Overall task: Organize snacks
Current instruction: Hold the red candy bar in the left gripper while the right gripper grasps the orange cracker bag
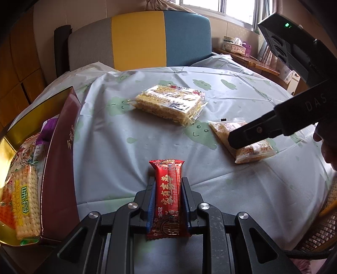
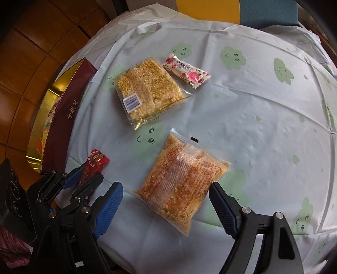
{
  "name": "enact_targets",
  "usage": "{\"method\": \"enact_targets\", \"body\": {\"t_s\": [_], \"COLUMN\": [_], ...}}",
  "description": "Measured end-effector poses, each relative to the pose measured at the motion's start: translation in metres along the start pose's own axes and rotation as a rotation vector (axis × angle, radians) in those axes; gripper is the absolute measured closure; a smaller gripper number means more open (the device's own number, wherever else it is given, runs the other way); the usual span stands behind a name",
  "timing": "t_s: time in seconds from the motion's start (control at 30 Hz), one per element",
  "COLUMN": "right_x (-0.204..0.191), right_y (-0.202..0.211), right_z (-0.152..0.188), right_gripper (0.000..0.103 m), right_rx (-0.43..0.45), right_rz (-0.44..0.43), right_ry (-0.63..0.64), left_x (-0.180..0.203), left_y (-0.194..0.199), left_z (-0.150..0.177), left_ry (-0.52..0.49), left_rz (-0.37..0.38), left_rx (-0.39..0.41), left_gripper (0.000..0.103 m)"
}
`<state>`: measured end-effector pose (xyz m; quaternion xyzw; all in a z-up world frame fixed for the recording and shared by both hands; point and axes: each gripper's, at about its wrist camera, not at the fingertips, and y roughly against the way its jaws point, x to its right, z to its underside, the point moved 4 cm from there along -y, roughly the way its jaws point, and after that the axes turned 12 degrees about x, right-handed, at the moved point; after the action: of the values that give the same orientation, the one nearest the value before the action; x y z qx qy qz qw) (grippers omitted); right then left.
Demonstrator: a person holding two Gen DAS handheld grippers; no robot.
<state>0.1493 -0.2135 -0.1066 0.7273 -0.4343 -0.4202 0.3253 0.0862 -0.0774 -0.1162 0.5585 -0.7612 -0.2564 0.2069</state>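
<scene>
1. Looking down, we see a round table (image 2: 242,109) with a pale blue cloth on it. The cloth has little green smiling clouds and some soft folds.
2. Behind the table we see a chair back (image 1: 139,40) in grey, yellow and blue. Past it there is a bright window (image 1: 212,6) and a wooden shelf with a tissue box (image 1: 234,45) on it.
3. On the other side we see brown wooden wall panels (image 2: 31,48).
4. Our left gripper (image 1: 168,189) is pinching a red snack bar (image 1: 167,196). Both blue pads press on its sides, and the bar sticks out forward above the cloth.
5. At the left edge of the table sits a dark red box (image 1: 61,151) that is gold inside. A pack of crackers (image 1: 25,198) with a green label and a purple packet (image 1: 49,129) are in it.
6. Near the middle of the cloth lies a clear pack of puffed rice bars (image 2: 147,92). A small white candy with pink flowers (image 2: 186,70) lies just beside it.
7. Closer to us lies a clear bag of orange crispy snack (image 2: 183,181), flat on the cloth.
8. Our right gripper (image 2: 166,197) is spread wide. Its fingers stand on each side of the near end of the orange bag, and the pads are not pressing it.
9. On the far right of the left camera view we see part of a person's hand (image 1: 325,145) on the right gripper's handle.
</scene>
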Motion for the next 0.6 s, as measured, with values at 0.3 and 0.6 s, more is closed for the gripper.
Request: {"method": "enact_targets", "body": {"t_s": [0.3, 0.6], "right_x": [-0.006, 0.002], "right_y": [-0.003, 0.005], "right_z": [-0.011, -0.008], "right_gripper": [0.050, 0.013], "right_rx": [0.089, 0.084], "right_rz": [0.129, 0.075], "right_ry": [0.125, 0.028], "left_x": [-0.001, 0.000], "left_y": [0.000, -0.001], "left_z": [0.000, 0.000], "left_ry": [0.010, 0.009], "left_rz": [0.004, 0.001], "left_rx": [0.000, 0.001], "left_gripper": [0.080, 0.080]}}
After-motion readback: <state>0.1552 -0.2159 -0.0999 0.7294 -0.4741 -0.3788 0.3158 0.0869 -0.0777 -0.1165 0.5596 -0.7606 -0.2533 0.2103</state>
